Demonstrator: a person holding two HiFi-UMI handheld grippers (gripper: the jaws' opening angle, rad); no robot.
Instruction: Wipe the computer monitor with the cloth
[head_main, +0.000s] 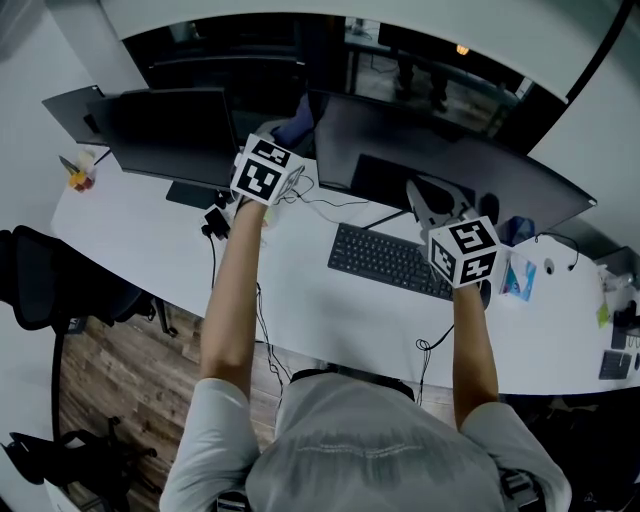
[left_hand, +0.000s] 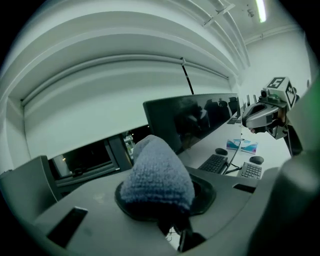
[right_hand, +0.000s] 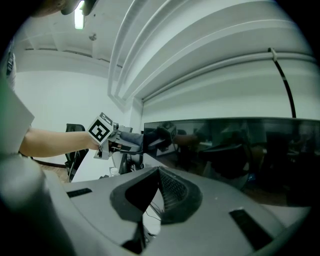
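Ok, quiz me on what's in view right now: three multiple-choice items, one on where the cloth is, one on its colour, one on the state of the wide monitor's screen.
1. Where is the cloth?
A. On the keyboard
B. In the jaws of the left gripper
C. Draped over the chair

2. What colour is the cloth?
A. Red
B. Yellow
C. Blue

3. The screen of the wide monitor is:
A. Dark, showing only reflections
B. Lit with a white window
C. Covered by a sheet

Answers: 1 B, the left gripper view shows the jaws closed on it. 2 C, it reads greyish blue in that view and in the head view. 3 A, the glass only mirrors the room.
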